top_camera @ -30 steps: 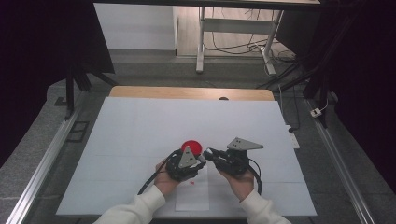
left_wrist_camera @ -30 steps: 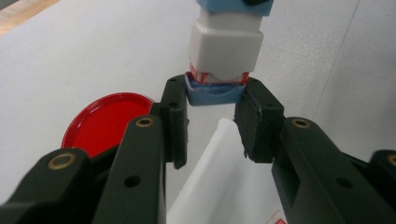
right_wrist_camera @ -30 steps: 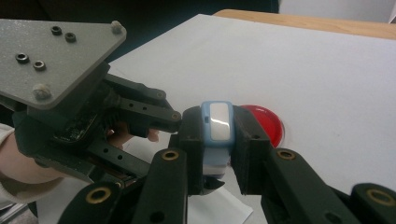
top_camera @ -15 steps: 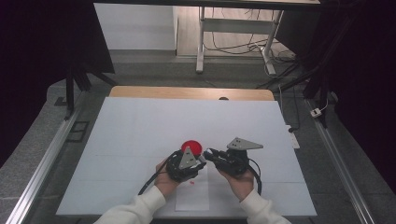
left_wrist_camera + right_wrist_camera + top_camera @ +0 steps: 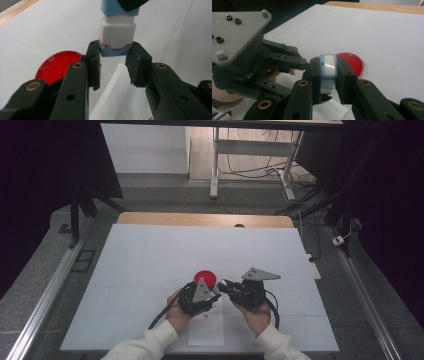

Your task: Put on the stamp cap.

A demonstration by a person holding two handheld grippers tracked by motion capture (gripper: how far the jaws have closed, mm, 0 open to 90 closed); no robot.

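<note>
Nothing has shifted since the earlier frames: both grippers sit where they were, near the table's 6 o'clock edge. Small blue-and-white case (image 5: 328, 72), possibly a dispenser or box, is held off the table between the two tools. Right gripper (image 5: 328, 80) pinches the blue body, jaws pressed on its sides. Left gripper (image 5: 113, 61) has its jaws around the case's blue lower end below the white section, close against it; whether they bear firmly I cannot tell. Red round lid (image 5: 204, 276) lies flat at 12 o'clock of the left gripper, just beside it. White paper sheet (image 5: 205, 332) lies at 6 o'clock. White table (image 5: 150, 255).

Judgement: pulling the two parts apart wants a straight, axial pull, with the right grip firm.
</note>
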